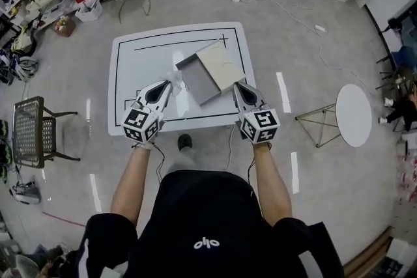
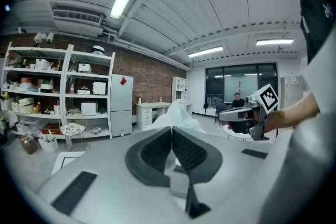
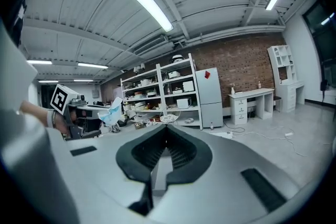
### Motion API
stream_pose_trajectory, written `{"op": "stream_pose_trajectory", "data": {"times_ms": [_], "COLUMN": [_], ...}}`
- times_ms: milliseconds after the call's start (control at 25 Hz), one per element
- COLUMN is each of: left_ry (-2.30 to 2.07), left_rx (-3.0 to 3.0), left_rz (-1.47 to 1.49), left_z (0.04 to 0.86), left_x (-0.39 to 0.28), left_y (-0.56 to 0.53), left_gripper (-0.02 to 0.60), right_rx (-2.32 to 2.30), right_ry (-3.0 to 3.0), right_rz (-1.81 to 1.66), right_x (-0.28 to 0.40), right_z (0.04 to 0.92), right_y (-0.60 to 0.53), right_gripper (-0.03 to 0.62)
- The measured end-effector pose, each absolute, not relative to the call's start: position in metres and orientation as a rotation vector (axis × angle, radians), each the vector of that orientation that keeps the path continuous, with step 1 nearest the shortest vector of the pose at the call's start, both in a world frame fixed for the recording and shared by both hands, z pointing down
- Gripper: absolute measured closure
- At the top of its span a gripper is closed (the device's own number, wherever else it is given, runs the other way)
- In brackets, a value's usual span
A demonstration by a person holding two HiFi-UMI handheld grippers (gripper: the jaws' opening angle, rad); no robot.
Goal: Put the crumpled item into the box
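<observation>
White table with a black outline stands on a pale workshop floor, with shelving against a brick wall behind; on the table sits a grey box, its lid thrown open to the far right.

Left gripper has its jaws pinched nearly together on the crumpled item, a white wad with a pale blue tinge, held just beside the box's near left corner and not yet inside it; how high it hangs above the table I cannot tell. Right gripper is closed with nothing between its jaws, near the box's right side.

The item looks very light, soft and limp, likely thin fabric or paper; it should squash rather than slip, and a pinch at its bunched base, as now, seems the soundest hold, since loose folds could tear or unfurl.

Seen along the left gripper's jaws, the wad rises past the tips to a peak; its long axis runs roughly along the jaws, pointing away from the person and toward the box.
</observation>
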State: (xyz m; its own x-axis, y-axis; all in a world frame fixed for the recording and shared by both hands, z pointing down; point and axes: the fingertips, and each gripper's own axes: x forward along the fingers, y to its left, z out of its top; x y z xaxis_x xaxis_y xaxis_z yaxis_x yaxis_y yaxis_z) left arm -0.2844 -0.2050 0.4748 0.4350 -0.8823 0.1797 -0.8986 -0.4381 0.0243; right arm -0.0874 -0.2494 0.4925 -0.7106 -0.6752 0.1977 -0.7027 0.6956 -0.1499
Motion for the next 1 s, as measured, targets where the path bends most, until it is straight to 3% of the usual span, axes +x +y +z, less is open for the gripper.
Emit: {"op": "stream_pose_trajectory", "data": {"times_ms": [440,1000], "left_ry": [-1.275,-1.022], "left_rx": [2.702,2.780], "left_rz": [0.229,0.262], "left_z": [0.502,0.525], "left_x": [-0.335,-0.313], "left_y": [-0.302,-0.335], "left_gripper": [0.569,0.569], "right_rx": [1.444,1.641], "right_ry": [-2.618,-2.487], "right_rz": [0.369,0.427], "right_x": [-0.134,-0.123], "right_z": [0.510,0.532], "right_y": [-0.307,-0.311], "right_gripper": [0.588,0.586]}}
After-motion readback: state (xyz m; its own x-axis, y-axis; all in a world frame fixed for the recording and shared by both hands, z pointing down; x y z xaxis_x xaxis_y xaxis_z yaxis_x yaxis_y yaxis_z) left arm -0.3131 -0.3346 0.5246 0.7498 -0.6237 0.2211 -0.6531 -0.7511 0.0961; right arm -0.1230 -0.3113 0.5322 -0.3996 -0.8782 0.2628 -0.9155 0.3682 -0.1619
